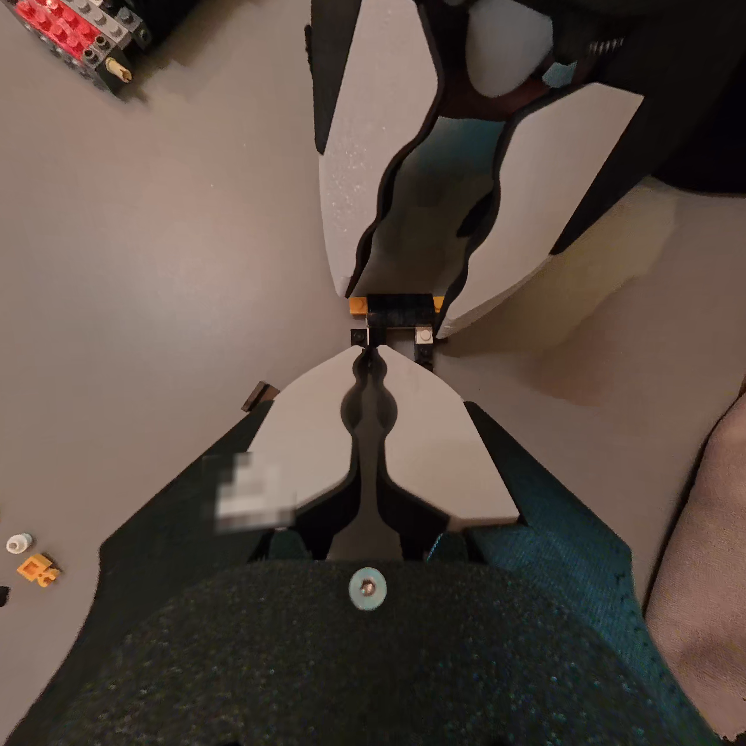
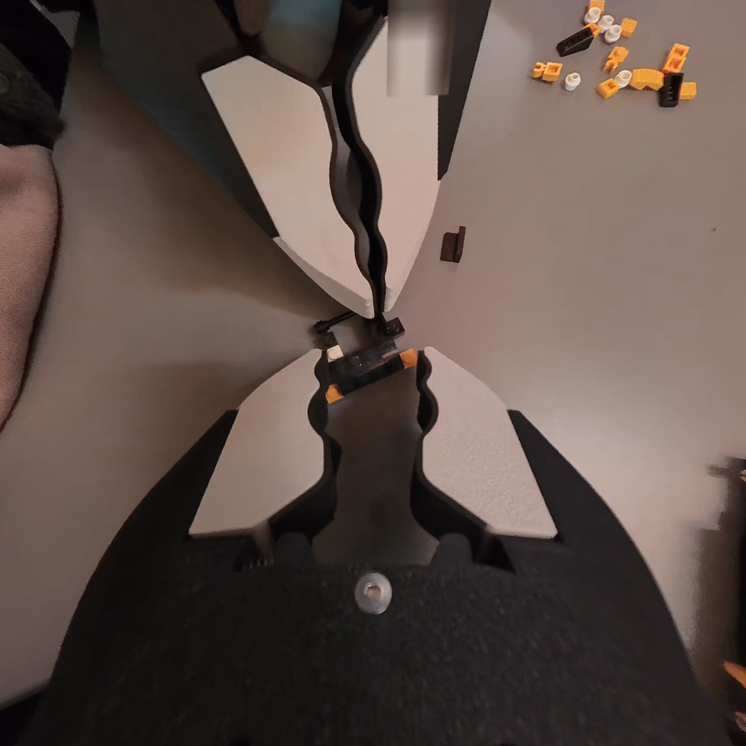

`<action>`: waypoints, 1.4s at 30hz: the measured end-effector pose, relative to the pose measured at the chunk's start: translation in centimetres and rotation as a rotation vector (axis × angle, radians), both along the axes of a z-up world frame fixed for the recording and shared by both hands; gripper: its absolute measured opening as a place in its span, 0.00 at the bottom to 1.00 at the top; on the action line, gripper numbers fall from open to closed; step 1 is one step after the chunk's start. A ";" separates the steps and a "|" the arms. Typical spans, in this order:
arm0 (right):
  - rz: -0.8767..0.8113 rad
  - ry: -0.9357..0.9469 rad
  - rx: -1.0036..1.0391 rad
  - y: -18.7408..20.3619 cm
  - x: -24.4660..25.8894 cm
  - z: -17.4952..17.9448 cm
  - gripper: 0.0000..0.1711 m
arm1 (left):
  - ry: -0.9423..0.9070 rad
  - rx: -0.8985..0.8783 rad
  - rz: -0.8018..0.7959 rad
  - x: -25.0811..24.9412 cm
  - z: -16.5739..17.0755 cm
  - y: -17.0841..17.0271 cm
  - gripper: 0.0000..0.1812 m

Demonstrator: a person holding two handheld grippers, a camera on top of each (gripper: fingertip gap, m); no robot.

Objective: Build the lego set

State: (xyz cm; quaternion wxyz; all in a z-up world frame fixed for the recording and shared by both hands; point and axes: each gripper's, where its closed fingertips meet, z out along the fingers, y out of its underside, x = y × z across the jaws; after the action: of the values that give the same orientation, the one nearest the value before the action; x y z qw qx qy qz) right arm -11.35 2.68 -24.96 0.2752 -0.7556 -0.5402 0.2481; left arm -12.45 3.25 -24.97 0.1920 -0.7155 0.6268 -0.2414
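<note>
A small black and orange lego assembly [image 1: 397, 311] sits just above the grey table, held between both grippers. My left gripper [image 1: 369, 353] is shut on a thin black part at the assembly's near edge; a black stud and a white stud flank its tips. My right gripper [image 2: 373, 355] reaches in from the opposite side, its two fingers wide apart and closed on the two orange ends of the assembly [image 2: 363, 369]. In the right wrist view the left gripper [image 2: 377, 313] comes down from the top, pinched on the black part.
A red and grey lego build [image 1: 76, 36] lies far left. A small black piece [image 2: 454, 244] lies beside the left gripper. A pile of orange, white and black pieces [image 2: 617, 60] lies farther off. A white stud [image 1: 20, 543] and an orange clip [image 1: 38, 569] lie nearby. Beige cloth [image 2: 24, 262] borders the table. The tips of both grippers are at nearly the same place.
</note>
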 end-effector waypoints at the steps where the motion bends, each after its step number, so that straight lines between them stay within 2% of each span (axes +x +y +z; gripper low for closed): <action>1: 0.000 0.001 -0.009 -0.1 0.0 0.0 0.24 | 0.004 0.003 -0.001 0.1 0.0 0.0 0.00; 14: 0.006 0.023 -0.067 -0.7 -0.1 0.2 0.23 | 0.099 0.072 -0.100 0.6 0.0 -0.3 0.00; 20: -0.010 0.056 -0.029 0.0 0.4 1.1 0.12 | 0.130 0.089 -0.208 0.7 0.0 -0.6 0.00; 27: -0.003 0.036 0.008 0.1 0.0 0.6 0.04 | 0.146 0.084 -0.246 1.0 0.0 -0.8 0.00; 42: 0.010 -0.046 -0.052 -0.5 0.0 0.3 0.00 | 0.065 0.046 -0.342 1.2 -0.1 -1.3 0.00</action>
State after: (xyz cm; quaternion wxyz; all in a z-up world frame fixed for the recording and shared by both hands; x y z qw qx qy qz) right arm -11.33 2.20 -24.66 0.2418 -0.7651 -0.5436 0.2461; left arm -11.20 1.97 -25.05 0.1440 -0.6015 0.7505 -0.2328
